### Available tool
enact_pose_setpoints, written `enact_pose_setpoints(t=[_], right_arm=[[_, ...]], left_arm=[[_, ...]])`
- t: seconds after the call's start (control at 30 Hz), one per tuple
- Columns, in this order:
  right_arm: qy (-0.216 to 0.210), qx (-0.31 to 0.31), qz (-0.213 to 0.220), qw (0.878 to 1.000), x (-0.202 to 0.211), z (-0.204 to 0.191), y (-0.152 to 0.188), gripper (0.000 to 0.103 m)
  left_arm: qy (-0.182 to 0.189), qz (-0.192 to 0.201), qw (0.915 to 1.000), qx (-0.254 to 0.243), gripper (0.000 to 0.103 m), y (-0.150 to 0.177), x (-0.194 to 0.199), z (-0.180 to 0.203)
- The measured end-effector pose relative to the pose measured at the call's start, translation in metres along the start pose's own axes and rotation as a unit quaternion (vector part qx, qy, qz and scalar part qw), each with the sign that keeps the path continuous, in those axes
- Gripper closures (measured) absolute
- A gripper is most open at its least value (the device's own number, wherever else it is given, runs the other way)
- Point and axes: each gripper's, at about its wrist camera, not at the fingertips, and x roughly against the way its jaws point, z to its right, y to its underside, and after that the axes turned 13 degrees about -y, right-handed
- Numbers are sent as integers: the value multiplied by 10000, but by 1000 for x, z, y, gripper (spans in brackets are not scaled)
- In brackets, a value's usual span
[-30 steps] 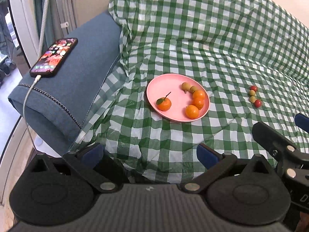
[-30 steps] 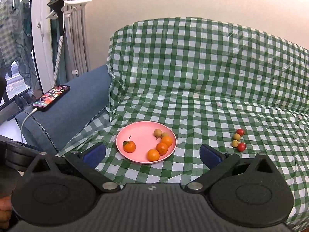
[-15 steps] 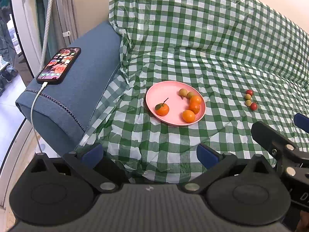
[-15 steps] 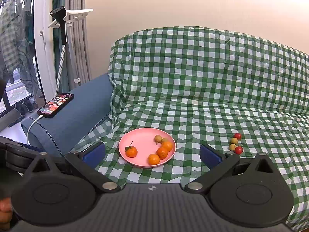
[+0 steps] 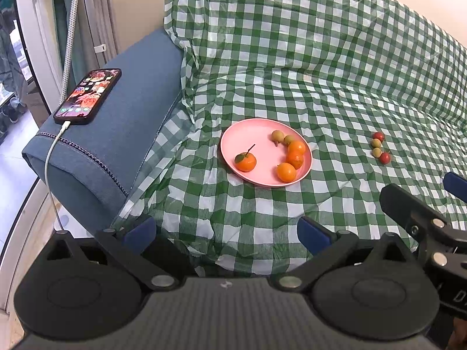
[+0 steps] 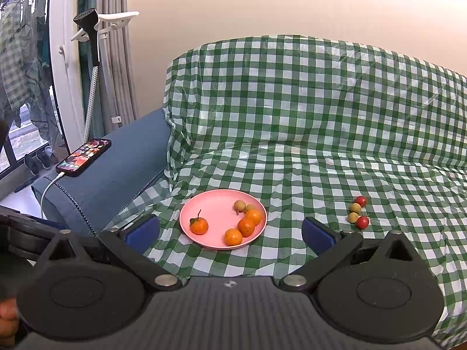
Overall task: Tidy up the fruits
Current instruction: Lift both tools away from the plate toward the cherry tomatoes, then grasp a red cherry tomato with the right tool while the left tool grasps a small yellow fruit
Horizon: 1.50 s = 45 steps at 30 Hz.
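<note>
A pink plate [image 5: 256, 134] [image 6: 216, 207] lies on the green checked cloth over the sofa seat. It holds several small oranges [image 5: 245, 162] [image 6: 199, 225] and two tan round fruits [image 5: 277, 136] [image 6: 239, 205]. To its right, loose on the cloth, lie two red fruits [image 5: 385, 157] [image 6: 362, 221] and two tan ones [image 5: 376, 143] [image 6: 355, 208]. My left gripper [image 5: 226, 233] is open and empty, well short of the plate. My right gripper [image 6: 230, 230] is open and empty, near the plate's front; its finger shows in the left wrist view [image 5: 408, 213].
A phone [image 5: 88, 95] [image 6: 84, 156] on a white cable lies on the blue sofa arm [image 5: 116, 134] at the left. A garment steamer [image 6: 90, 26] and curtains stand by the window behind it. The checked sofa back [image 6: 306, 96] rises behind the seat.
Both grippers have drawn back and tilted up, so the plate and fruits sit lower and farther in view. Both stay open. No fruit has moved.
</note>
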Motion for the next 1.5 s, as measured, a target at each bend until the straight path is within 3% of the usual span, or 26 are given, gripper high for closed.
enact_pose_setpoints(t=[0.7, 1.1, 1.23, 1.5], right_arm=[[-96, -184, -139, 9997, -13, 9, 9, 1], [78, -678, -162, 9975, -28, 51, 18, 1], [302, -964, -171, 9947, -38, 84, 22, 1], [1389, -1568, -165, 9777, -82, 184, 35, 1]], left_arm=[[-67, -179, 9998, -116, 0, 0, -17, 5], [-273, -431, 9969, -591, 0, -14, -42, 42], [-292, -565, 9957, -667, 0, -27, -56, 60], [-349, -788, 9941, -666, 0, -70, -97, 99]])
